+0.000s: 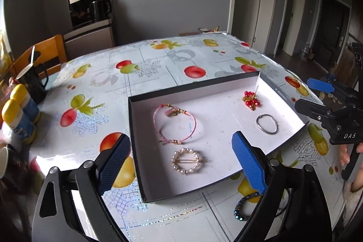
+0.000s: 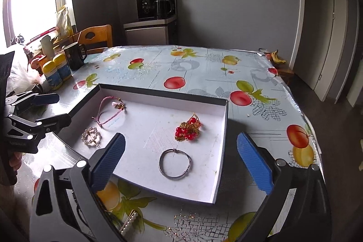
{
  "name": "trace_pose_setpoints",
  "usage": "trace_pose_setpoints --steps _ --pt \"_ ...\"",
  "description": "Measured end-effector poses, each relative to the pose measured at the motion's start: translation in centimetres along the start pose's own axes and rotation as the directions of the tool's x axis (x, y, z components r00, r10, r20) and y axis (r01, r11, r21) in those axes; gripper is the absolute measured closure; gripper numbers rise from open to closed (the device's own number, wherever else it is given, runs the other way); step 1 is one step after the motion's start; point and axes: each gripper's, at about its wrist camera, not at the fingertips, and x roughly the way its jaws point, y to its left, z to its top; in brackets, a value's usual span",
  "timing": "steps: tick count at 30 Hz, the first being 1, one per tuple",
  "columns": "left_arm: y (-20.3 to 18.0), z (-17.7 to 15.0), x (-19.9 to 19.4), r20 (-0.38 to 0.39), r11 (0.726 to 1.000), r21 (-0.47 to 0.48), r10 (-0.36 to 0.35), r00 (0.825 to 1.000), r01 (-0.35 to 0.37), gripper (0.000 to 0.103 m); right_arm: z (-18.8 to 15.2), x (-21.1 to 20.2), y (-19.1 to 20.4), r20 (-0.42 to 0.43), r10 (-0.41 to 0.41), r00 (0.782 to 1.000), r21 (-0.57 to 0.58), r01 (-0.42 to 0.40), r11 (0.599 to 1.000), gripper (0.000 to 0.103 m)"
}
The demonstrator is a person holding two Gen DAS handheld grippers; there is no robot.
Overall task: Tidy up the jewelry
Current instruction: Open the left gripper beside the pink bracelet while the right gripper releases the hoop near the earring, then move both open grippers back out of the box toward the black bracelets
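Closest to my left lens, the left gripper (image 1: 181, 162) hangs with its blue pads spread wide and nothing between them, poised over the near edge of the shallow box (image 1: 136, 124) on the fruit-print tablecloth (image 1: 158, 56). The box – dark outside, white inside – holds four pieces: a pearl hair clip (image 1: 186, 160) nearest me, a pink cord bracelet (image 1: 175, 124) just behind it, a silver bangle (image 1: 267, 124) toward the right wall, and a cluster of red beads on gold chain (image 1: 251, 99) near the far right corner. Outside the box, on the cloth beside my right finger, lies a dark beaded bracelet (image 1: 244, 208). Through the other lens I see the right gripper (image 2: 181, 162) likewise open and empty above the box's near wall, the bangle (image 2: 175, 163) lying between its fingers in the frame. A pearl clip (image 2: 129, 222) rests on the cloth outside the box, partly hidden by the finger. At the table's far left stand a black mug (image 2: 73, 57) and two yellow-capped bottles (image 2: 56, 70).
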Motion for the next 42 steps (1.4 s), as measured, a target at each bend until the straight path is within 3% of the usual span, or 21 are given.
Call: trace_pose_setpoints --steps 8,14,24,30,42 --pt "-2.0 -1.1 -5.0 0.061 0.998 0.068 0.01 0.998 -0.014 0.008 -0.7 -5.9 0.2 0.078 0.013 0.997 0.01 -0.014 1.0 0.006" --pt "-2.2 -3.9 -6.5 0.066 1.0 0.028 0.003 0.998 -0.005 0.007 -3.2 -7.3 0.3 0.068 0.043 0.997 0.028 -0.045 0.999 0.006" --pt "-2.1 -7.3 -5.6 0.007 1.0 0.013 0.026 1.0 -0.026 0.006 -6.9 -6.3 0.7 -0.019 0.071 0.997 0.017 -0.071 0.997 0.006" --pt "-2.2 -8.4 -4.6 -0.036 0.999 0.031 0.039 0.999 -0.037 0.006 -8.3 -5.2 0.3 -0.06 0.037 0.998 0.006 -0.037 0.999 0.006" --pt "-5.4 -9.5 -2.8 -0.111 0.991 0.105 -0.077 0.991 0.089 0.006 -9.8 -5.1 0.4 -0.1 0.05 0.994 -0.024 -0.052 0.998 0.006"
